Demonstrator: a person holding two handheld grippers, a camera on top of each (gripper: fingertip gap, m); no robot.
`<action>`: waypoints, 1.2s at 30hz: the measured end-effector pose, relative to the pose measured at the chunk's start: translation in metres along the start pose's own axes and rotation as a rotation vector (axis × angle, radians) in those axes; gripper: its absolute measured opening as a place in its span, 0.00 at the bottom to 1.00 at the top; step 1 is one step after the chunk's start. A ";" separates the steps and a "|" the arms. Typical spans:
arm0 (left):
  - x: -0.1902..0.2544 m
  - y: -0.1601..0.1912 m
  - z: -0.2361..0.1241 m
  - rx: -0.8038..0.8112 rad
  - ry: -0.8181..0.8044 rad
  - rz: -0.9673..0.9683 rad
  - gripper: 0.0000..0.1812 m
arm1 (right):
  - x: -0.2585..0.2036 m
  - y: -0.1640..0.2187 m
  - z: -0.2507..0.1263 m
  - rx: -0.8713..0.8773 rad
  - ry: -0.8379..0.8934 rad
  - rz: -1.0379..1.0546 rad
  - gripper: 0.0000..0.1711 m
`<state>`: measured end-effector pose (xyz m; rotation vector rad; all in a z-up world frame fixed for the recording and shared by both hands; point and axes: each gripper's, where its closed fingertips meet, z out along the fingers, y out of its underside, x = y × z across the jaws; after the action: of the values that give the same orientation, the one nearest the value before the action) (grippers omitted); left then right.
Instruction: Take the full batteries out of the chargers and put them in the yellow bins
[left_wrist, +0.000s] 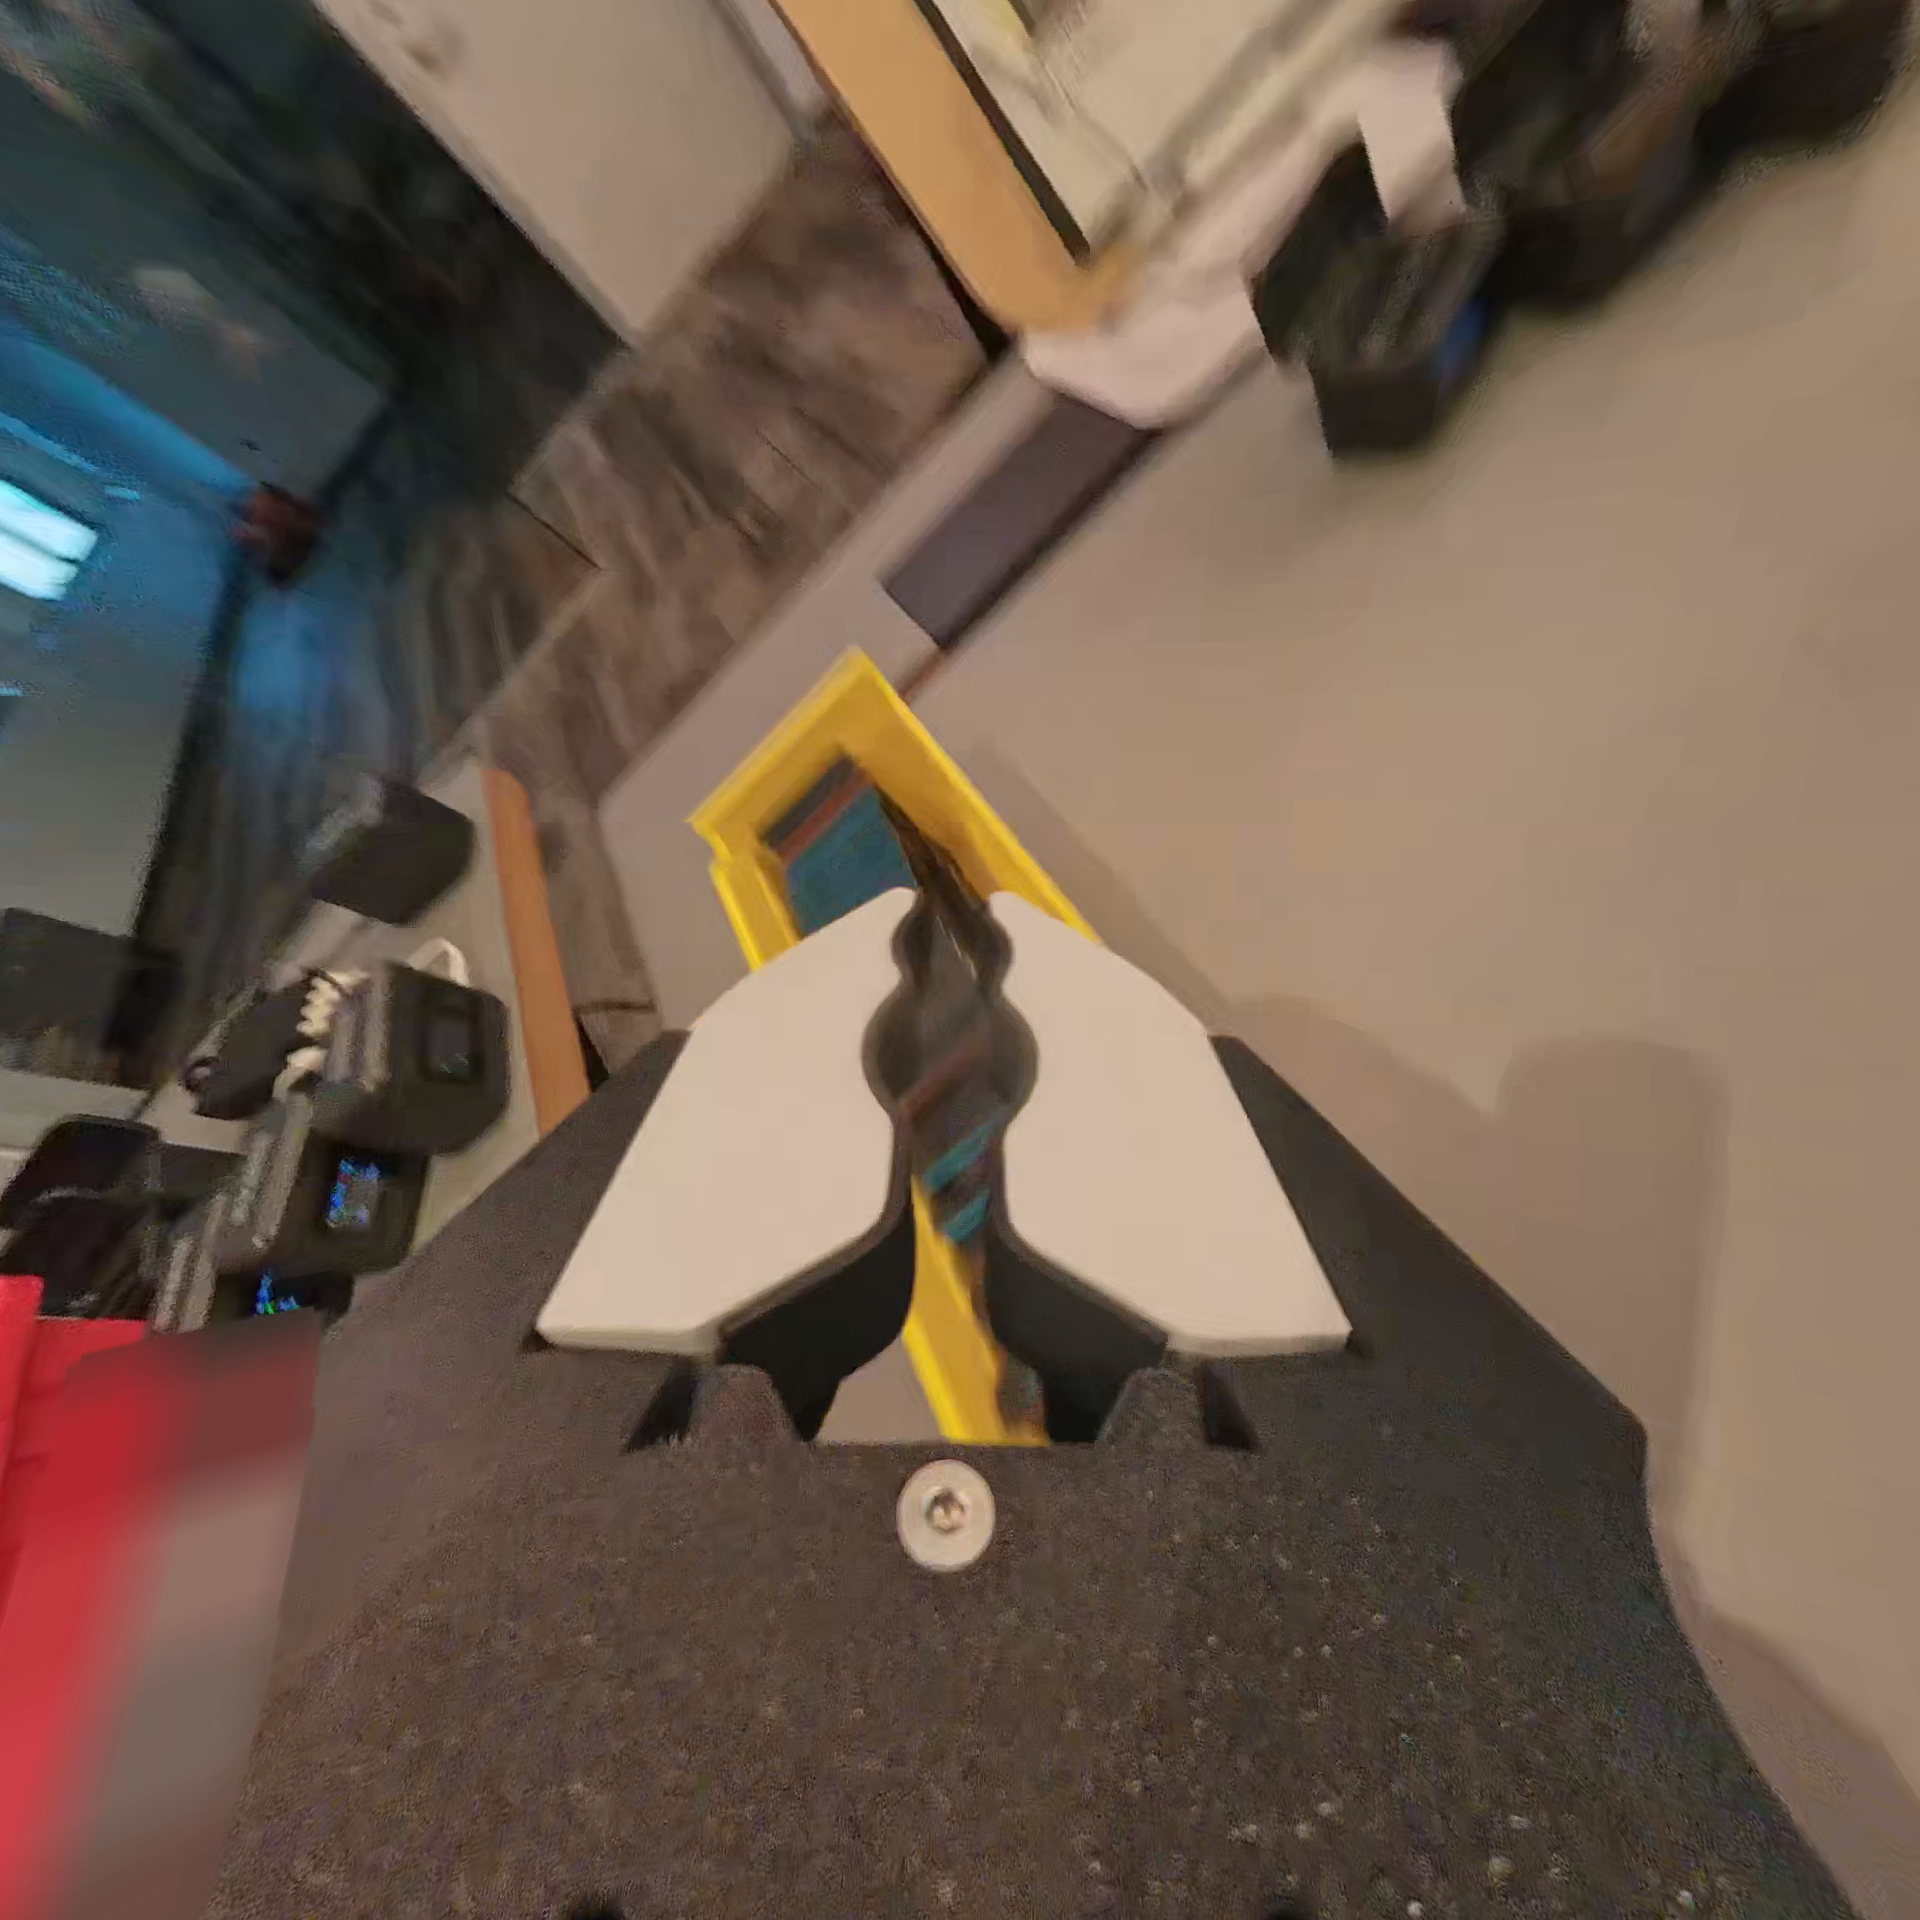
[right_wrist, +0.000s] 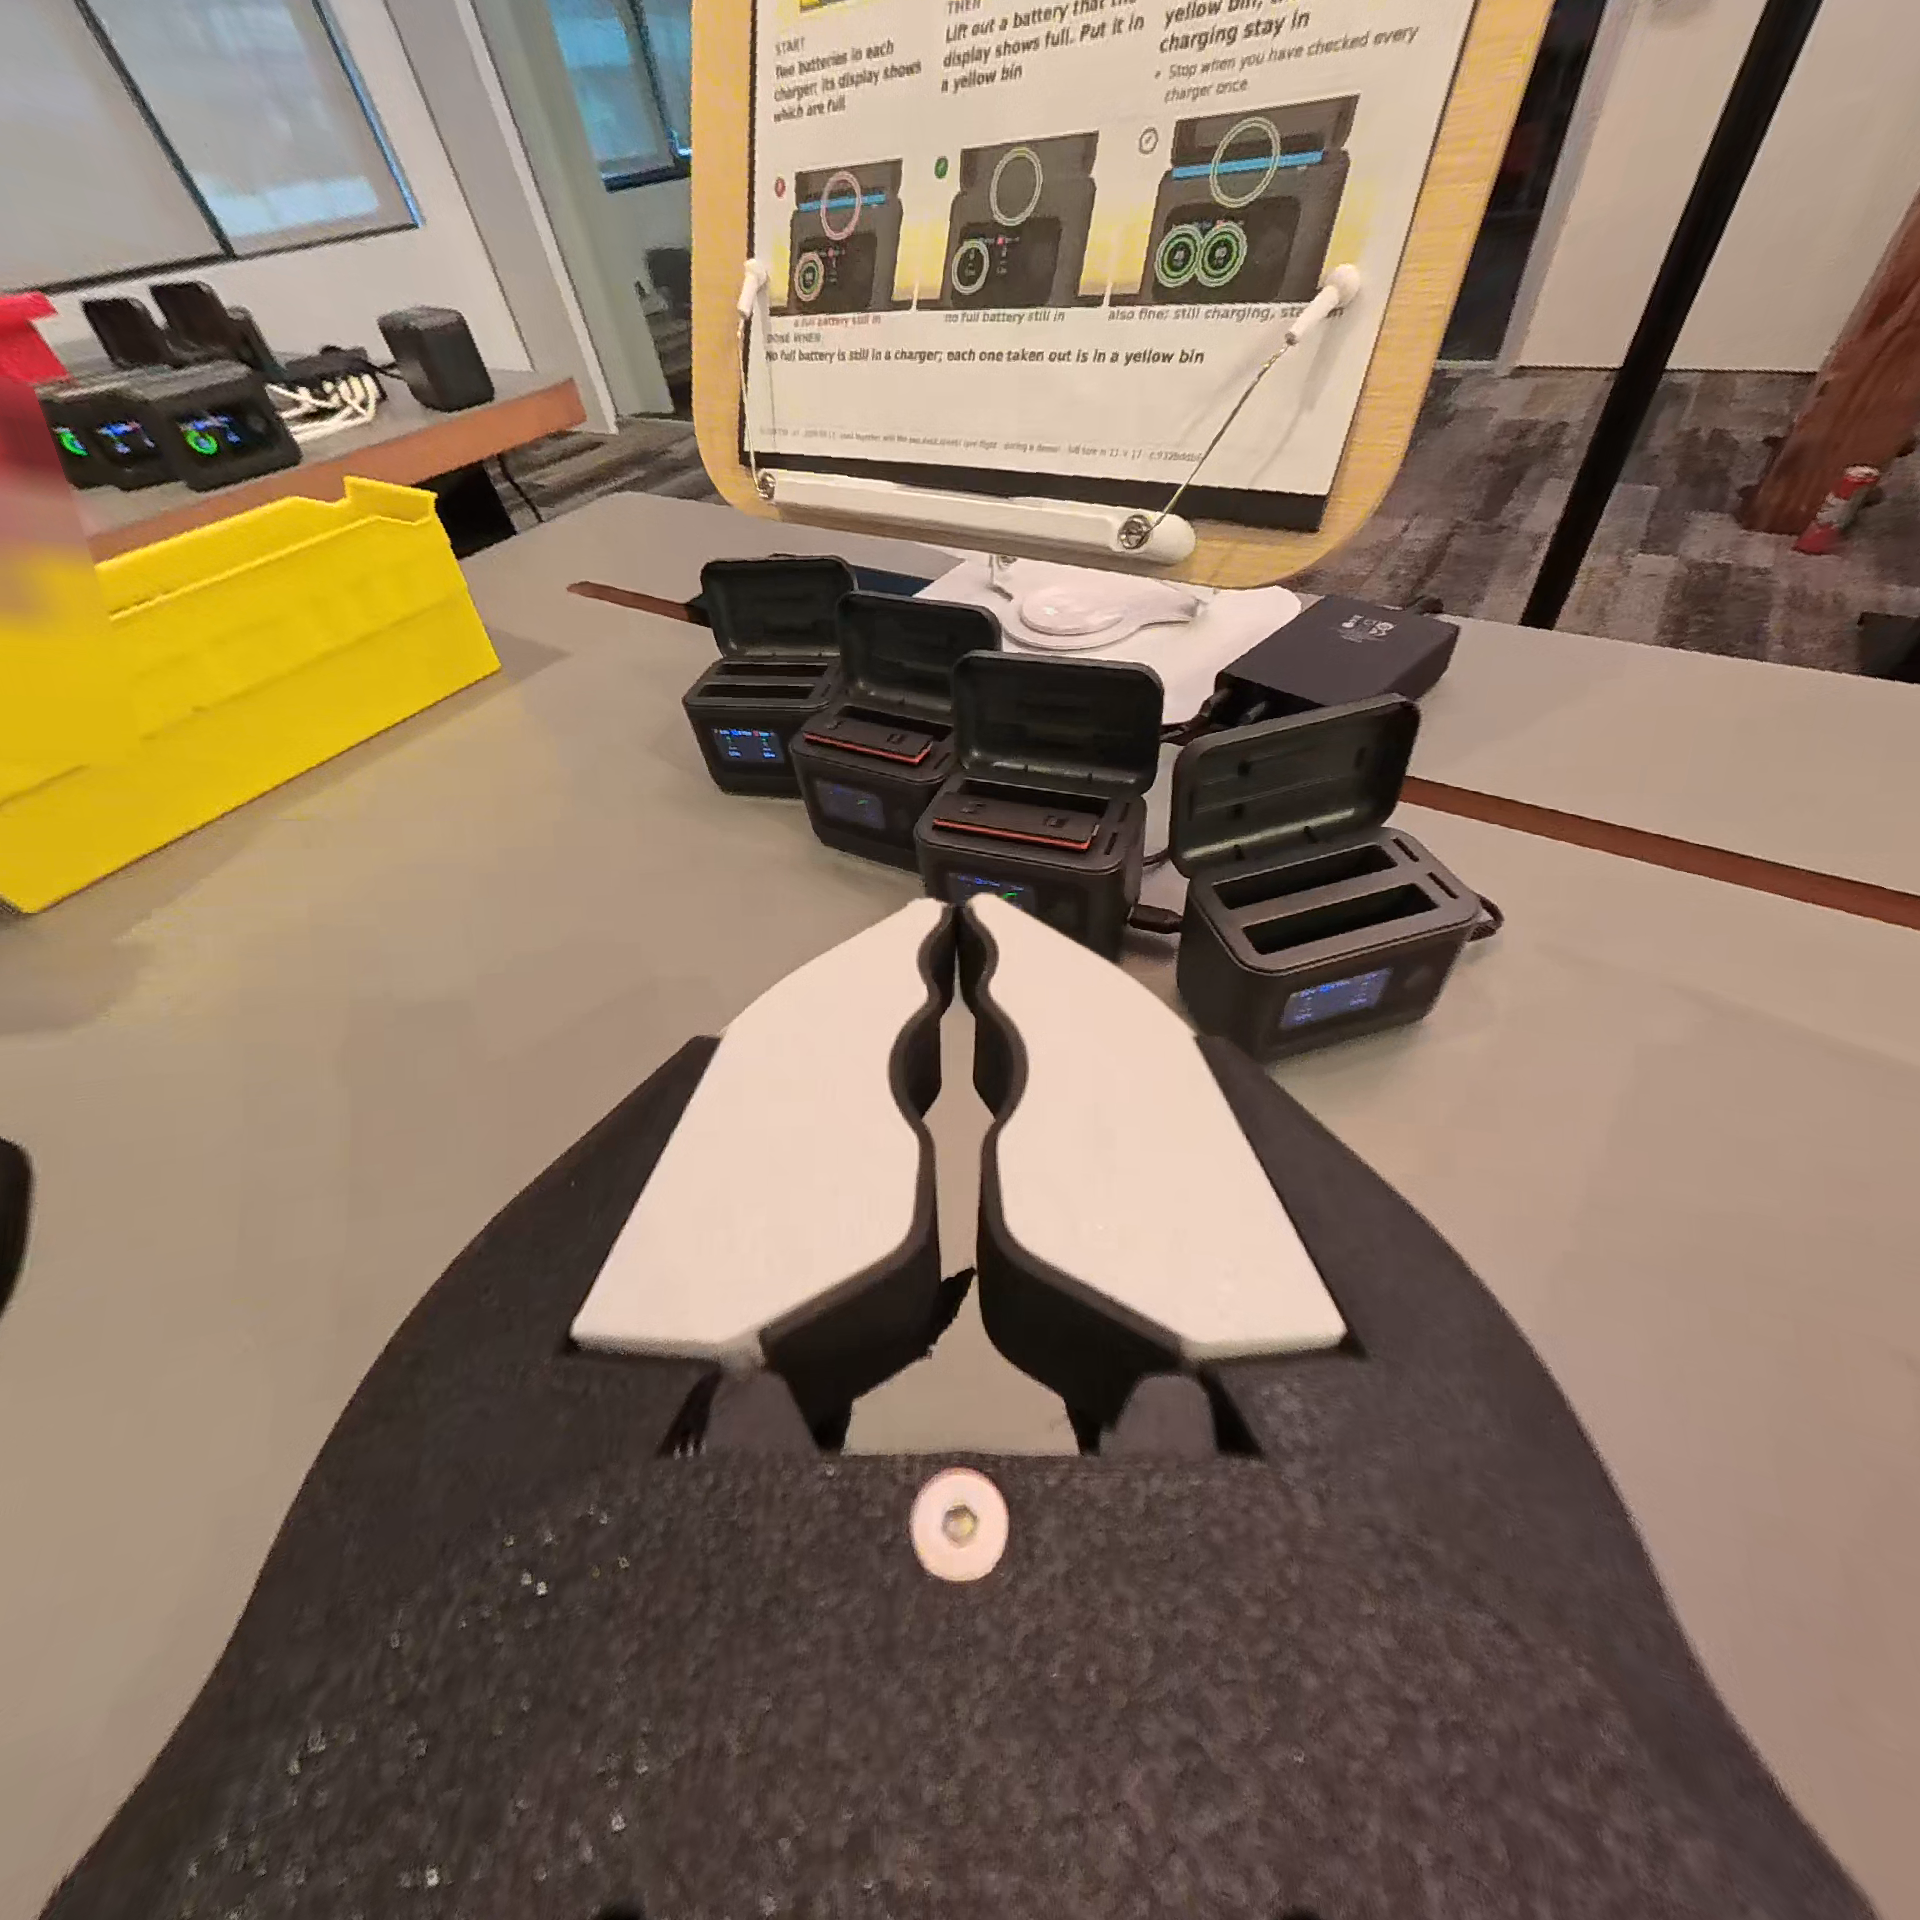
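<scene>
A grey bench (right_wrist: 416, 1039) carries four open black chargers (right_wrist: 1320, 935) in a diagonal row near its middle, a yellow bin (right_wrist: 260, 686) at the left, a flat black box (right_wrist: 1340, 649) and a white sign stand (right_wrist: 1070, 613) farther back

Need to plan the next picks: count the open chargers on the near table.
4, in a row: far-left charger, second charger, third charger, nearest-right charger. Others sit on the far table.

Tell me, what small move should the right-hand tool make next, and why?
Probably open the shut, empty jaws of the right gripper and ease toward the near black box-shaped charger, which holds a red-edged black battery; its display is partly hidden, so fullness is unconfirmed.
</scene>
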<state>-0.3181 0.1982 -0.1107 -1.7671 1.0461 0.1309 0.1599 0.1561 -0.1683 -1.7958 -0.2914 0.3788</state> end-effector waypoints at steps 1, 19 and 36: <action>0.006 0.019 -0.006 -0.043 0.046 0.032 0.08 | -0.002 0.000 0.000 -0.001 -0.010 -0.004 0.00; 0.037 0.131 -0.008 -0.445 0.353 0.467 0.16 | -0.035 0.020 0.012 -0.070 -0.122 -0.171 0.00; 0.041 0.129 -0.022 -0.395 0.226 0.613 0.09 | -0.036 0.021 0.012 -0.076 -0.133 -0.177 0.00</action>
<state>-0.3910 0.1448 -0.2137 -1.7707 1.8046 0.5596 0.1220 0.1469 -0.1878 -1.8052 -0.5603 0.3663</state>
